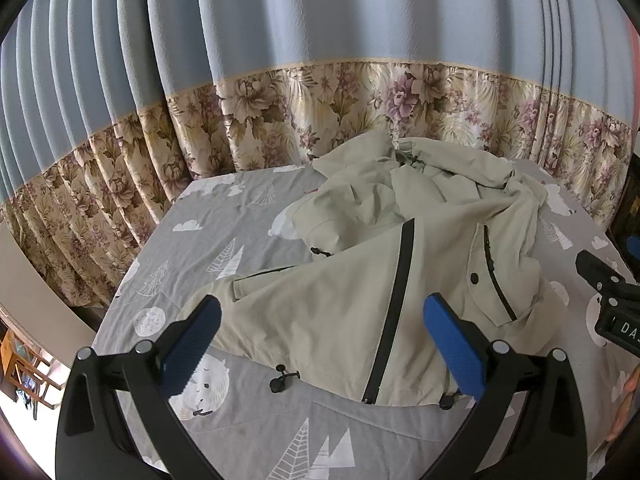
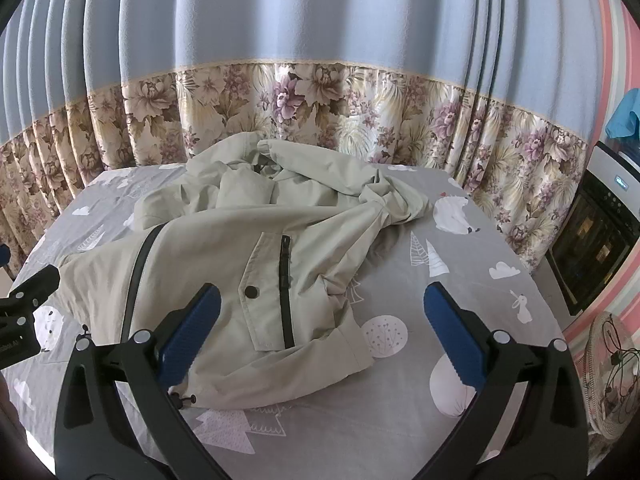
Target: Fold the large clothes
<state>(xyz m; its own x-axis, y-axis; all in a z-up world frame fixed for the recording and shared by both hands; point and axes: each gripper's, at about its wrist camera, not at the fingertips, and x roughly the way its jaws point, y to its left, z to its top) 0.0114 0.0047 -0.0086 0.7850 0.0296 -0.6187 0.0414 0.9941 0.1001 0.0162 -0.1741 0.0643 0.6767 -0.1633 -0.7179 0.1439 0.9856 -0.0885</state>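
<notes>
A bed (image 1: 224, 240) with a grey printed sheet carries the jacket (image 1: 352, 280), which lies front-up and rumpled, its hood and sleeves bunched toward the curtain (image 1: 280, 112), probably laid out for smoothing before any fold. The hem faces both tools. The left tongs (image 1: 322, 340) hover wide open above the hem near the zip (image 1: 394, 304), gripping nothing; the right tongs (image 2: 322, 340) gape equally over the pocket (image 2: 276, 292) corner, empty.
</notes>
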